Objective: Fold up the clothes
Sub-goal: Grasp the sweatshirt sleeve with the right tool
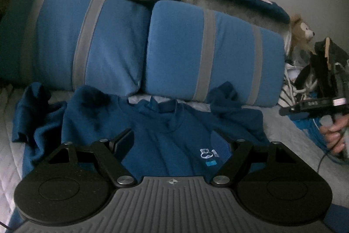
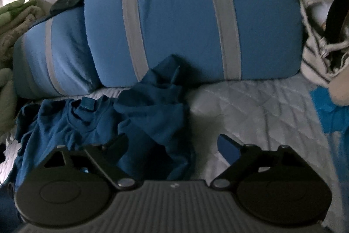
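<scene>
the blue sweatshirt [image 1: 165, 137] lies chest-up on the quilted mattress [image 2: 250, 106], sleeves bunched toward the striped pillows [image 1: 209, 51]. left gripper [image 1: 172, 137] hovers spread wide over the chest; right gripper [image 2: 172, 143], fingers likewise apart and empty, straddles the rumpled right sleeve [image 2: 152, 106], likely lining up to take it.

Blue shirt [image 1: 165, 141]: soft matt knit cloth, creased, with a stitched white logo [image 1: 206, 153]. Striped pillows [image 1: 213, 54]: smooth matt blue cotton-like cloth with grey bands. Mattress cover [image 2: 261, 106]: quilted white fabric with a slight sheen. Left gripper [image 1: 174, 139]: matt black plastic arms, ribbed grey body, shiny metal pivot pins. Stuffed toy [image 1: 302, 31]: fuzzy plush.
</scene>
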The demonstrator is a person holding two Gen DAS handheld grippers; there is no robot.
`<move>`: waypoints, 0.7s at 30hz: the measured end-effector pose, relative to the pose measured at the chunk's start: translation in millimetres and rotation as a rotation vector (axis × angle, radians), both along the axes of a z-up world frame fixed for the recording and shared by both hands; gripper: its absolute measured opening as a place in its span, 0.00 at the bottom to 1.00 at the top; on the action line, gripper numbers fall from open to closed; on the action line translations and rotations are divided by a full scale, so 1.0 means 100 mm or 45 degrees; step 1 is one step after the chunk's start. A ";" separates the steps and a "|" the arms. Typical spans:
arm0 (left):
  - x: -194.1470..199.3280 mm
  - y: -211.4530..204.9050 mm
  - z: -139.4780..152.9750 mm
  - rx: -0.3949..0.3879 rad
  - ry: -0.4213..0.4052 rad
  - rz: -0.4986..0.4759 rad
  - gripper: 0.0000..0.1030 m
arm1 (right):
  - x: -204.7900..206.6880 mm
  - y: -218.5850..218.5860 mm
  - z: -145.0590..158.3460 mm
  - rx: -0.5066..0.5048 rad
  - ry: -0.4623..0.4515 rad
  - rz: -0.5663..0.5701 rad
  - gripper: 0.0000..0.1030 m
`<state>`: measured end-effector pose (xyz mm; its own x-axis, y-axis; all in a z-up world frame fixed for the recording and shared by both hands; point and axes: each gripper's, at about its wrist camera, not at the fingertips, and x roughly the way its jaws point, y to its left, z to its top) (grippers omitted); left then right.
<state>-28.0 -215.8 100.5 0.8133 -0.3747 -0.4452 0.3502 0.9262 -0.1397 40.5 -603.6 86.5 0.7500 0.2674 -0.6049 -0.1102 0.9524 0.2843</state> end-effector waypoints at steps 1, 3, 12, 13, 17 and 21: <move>0.00 0.00 -0.03 -0.006 0.003 0.000 0.75 | 0.06 0.01 -0.04 0.015 0.005 -0.002 0.88; 0.02 0.00 -0.05 -0.014 0.014 -0.002 0.75 | 0.21 0.02 -0.11 0.046 0.014 -0.018 0.88; 0.09 0.03 -0.10 -0.048 0.069 -0.009 0.75 | 0.79 0.00 -0.47 0.192 0.081 -0.106 0.74; 0.10 0.03 -0.11 -0.052 0.076 -0.010 0.75 | 0.81 0.01 -0.51 0.193 0.083 -0.125 0.59; 0.11 0.01 -0.12 -0.063 0.095 -0.043 0.75 | 0.72 0.10 -0.53 0.198 0.070 -0.081 0.09; 0.11 -0.01 -0.14 -0.069 0.100 -0.082 0.75 | 0.44 0.29 -0.34 0.114 -0.036 0.020 0.08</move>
